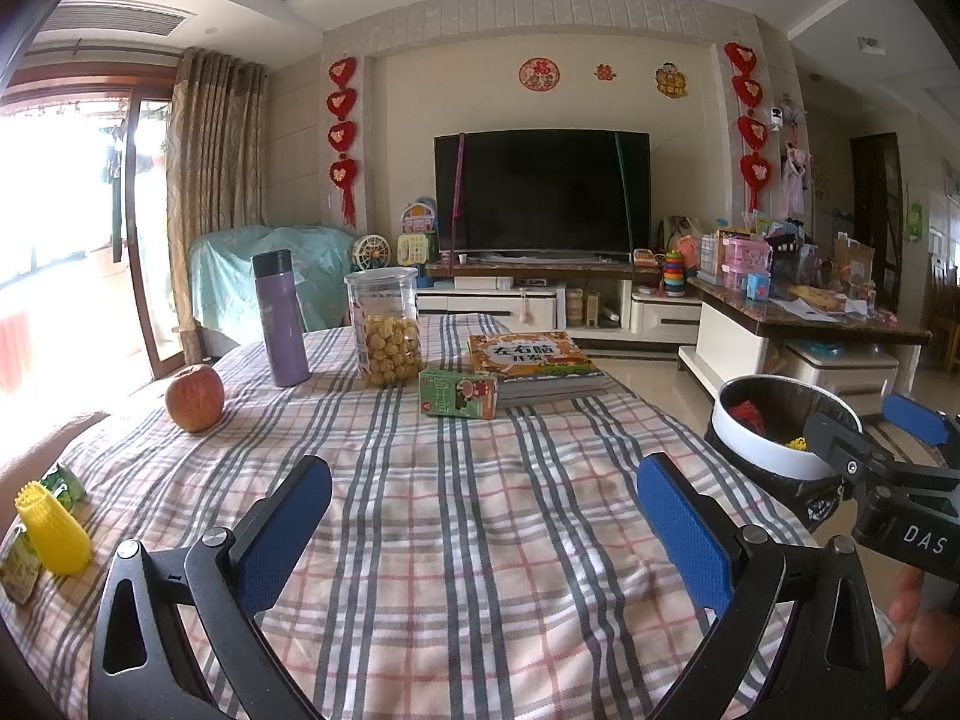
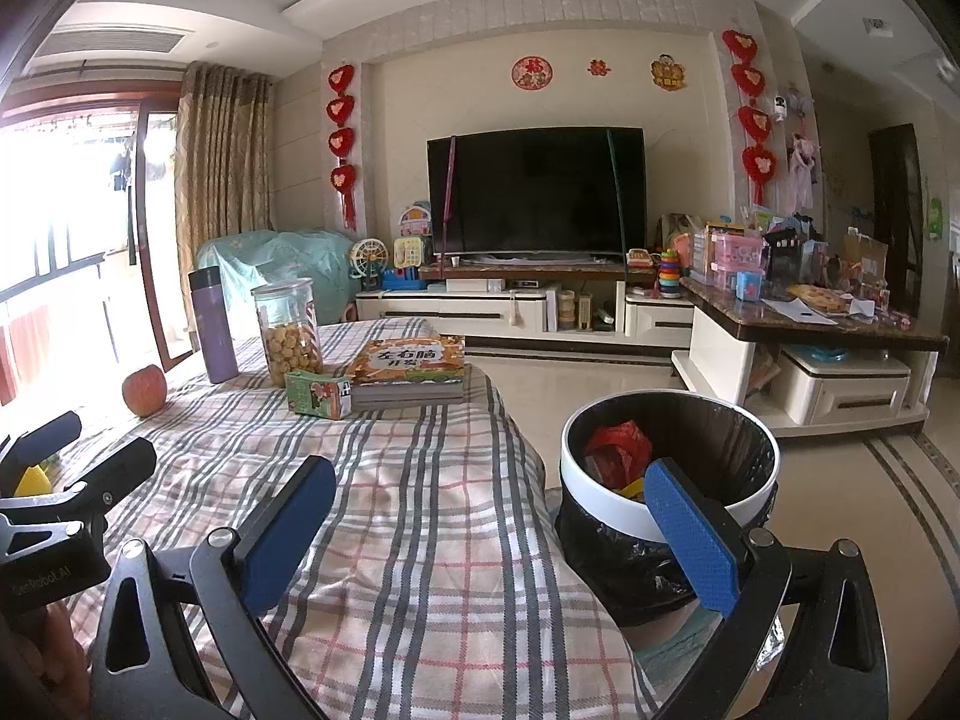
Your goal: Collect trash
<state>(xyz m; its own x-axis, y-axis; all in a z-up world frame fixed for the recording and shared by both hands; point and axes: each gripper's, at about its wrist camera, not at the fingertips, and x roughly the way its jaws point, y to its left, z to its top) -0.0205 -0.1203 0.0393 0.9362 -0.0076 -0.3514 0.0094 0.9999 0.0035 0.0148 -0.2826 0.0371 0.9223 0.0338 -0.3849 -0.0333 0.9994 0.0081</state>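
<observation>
My left gripper point(image 1: 483, 516) hangs open over the plaid tablecloth point(image 1: 456, 480), nothing between its blue pads. My right gripper point(image 2: 492, 516) is open too, at the table's right edge beside the white-rimmed trash bin point(image 2: 600, 498) lined with a black bag; red and yellow wrappers lie inside. A yellow ribbed cup point(image 1: 51, 531) and green wrappers point(image 1: 63, 486) lie at the table's left edge, left of my left gripper. A green drink carton point(image 1: 459, 394) lies on its side mid-table, in front of the books. The right gripper's fingers point(image 1: 912, 420) show over the bin point(image 1: 774, 456) in the left wrist view.
An apple point(image 1: 195, 397), a purple flask point(image 1: 280, 318), a clear jar of snacks point(image 1: 387, 327) and a stack of books point(image 1: 537, 363) stand toward the table's far side. Beyond are a TV point(image 1: 543, 189), a TV cabinet and a cluttered side counter point(image 1: 798, 306). Tiled floor lies right of the bin.
</observation>
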